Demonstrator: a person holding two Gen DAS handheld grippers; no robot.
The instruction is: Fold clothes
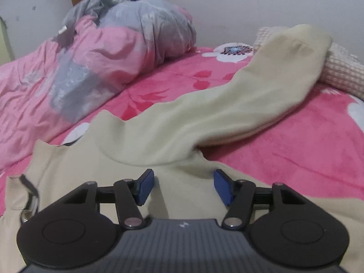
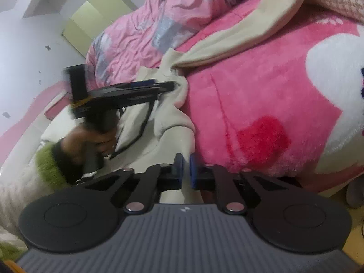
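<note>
A beige zip-up garment [image 1: 75,170] lies spread on the pink blanket, one sleeve [image 1: 250,95] stretching away to the far right. My left gripper [image 1: 184,182] hovers over the garment's upper part, open, with nothing between its blue pads [image 1: 145,186]. In the right wrist view the left gripper [image 2: 169,85] is blurred over the bunched fabric, held by a hand [image 2: 91,141] in a fuzzy green sleeve. My right gripper [image 2: 186,169] sits at the garment's near edge [image 2: 179,134] by the side of the bed, its pads drawn together on that edge.
A pink and grey quilt [image 1: 127,36] is heaped at the back left of the bed. A checked pillow [image 1: 341,70] lies under the sleeve's end. The pink floral blanket [image 1: 295,150] covers the bed. A pale green cabinet [image 2: 95,16] stands by the wall.
</note>
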